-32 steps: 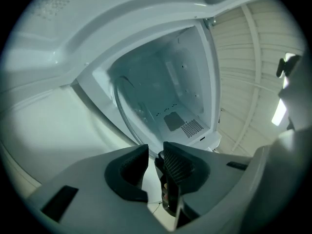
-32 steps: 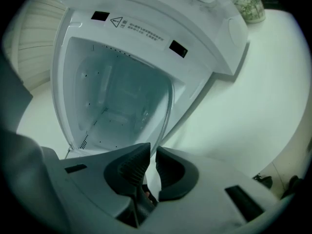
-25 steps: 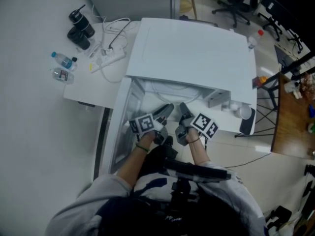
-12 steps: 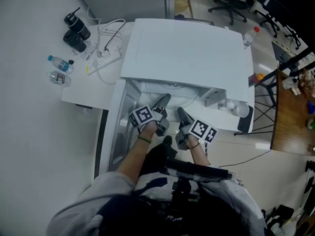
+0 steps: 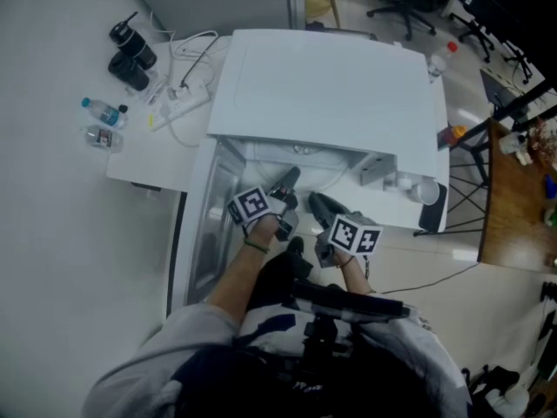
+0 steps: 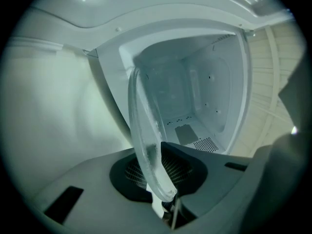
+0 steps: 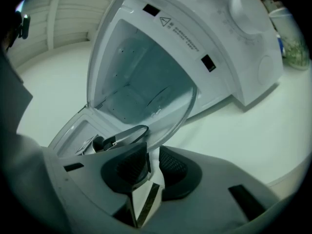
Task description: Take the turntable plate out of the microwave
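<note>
The white microwave point(image 5: 331, 85) stands with its door point(image 5: 204, 225) swung out to the left. Both grippers hover at the mouth of its cavity point(image 6: 190, 106). The clear glass turntable plate point(image 6: 141, 130) stands on edge, its rim between the pads of my left gripper point(image 6: 156, 165), whose jaws have just been closing and now press on it. In the right gripper view the plate point(image 7: 170, 111) tilts in front of the cavity. Its lower rim dips between the jaws of my right gripper point(image 7: 148, 162), which have just been opening and show a gap. From above, the left gripper point(image 5: 290, 179) sits beside the right gripper point(image 5: 318, 200).
The microwave sits on a white table point(image 5: 148, 159) that also carries two water bottles point(image 5: 103, 111), a power strip point(image 5: 187, 103) with cables and a black device point(image 5: 130, 55). A wooden desk point(image 5: 513, 207) and office chairs lie to the right.
The left gripper has shifted a little towards the cavity and rolled. The right gripper has rolled as well, so its marker cube shows a different face.
</note>
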